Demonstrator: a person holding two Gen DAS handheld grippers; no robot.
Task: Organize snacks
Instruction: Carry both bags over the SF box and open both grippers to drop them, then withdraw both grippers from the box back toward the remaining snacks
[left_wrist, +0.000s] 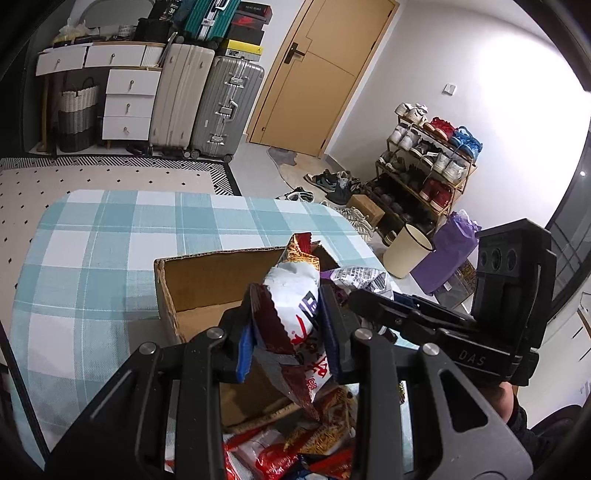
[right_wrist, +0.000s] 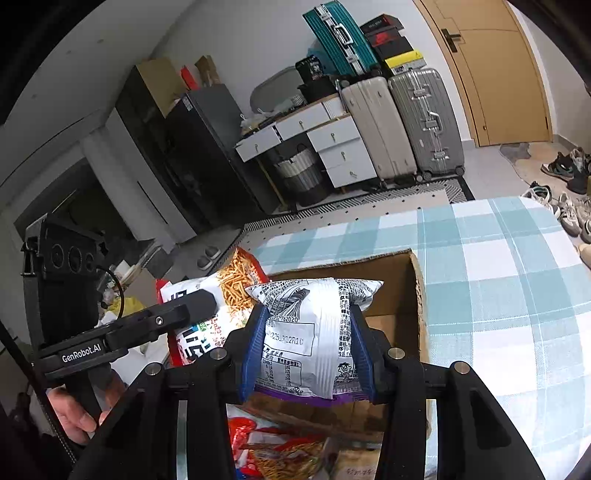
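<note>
An open cardboard box (left_wrist: 195, 280) stands on the checked tablecloth (left_wrist: 92, 258); it also shows in the right wrist view (right_wrist: 417, 295). My left gripper (left_wrist: 288, 332) is shut on a white and dark red snack bag (left_wrist: 295, 306), held above the box's near side. My right gripper (right_wrist: 306, 347) is shut on a white and purple snack bag (right_wrist: 314, 317), held over the box. The right gripper shows in the left wrist view (left_wrist: 406, 310), the left gripper in the right wrist view (right_wrist: 177, 314). Several more snack bags (left_wrist: 295, 443) lie in front of the box.
Beyond the table's far edge are suitcases (left_wrist: 207, 103), a white drawer unit (left_wrist: 125, 99), a door (left_wrist: 314, 74), a shoe rack (left_wrist: 424, 166), a bin (left_wrist: 406, 251) and a purple bag (left_wrist: 450, 251).
</note>
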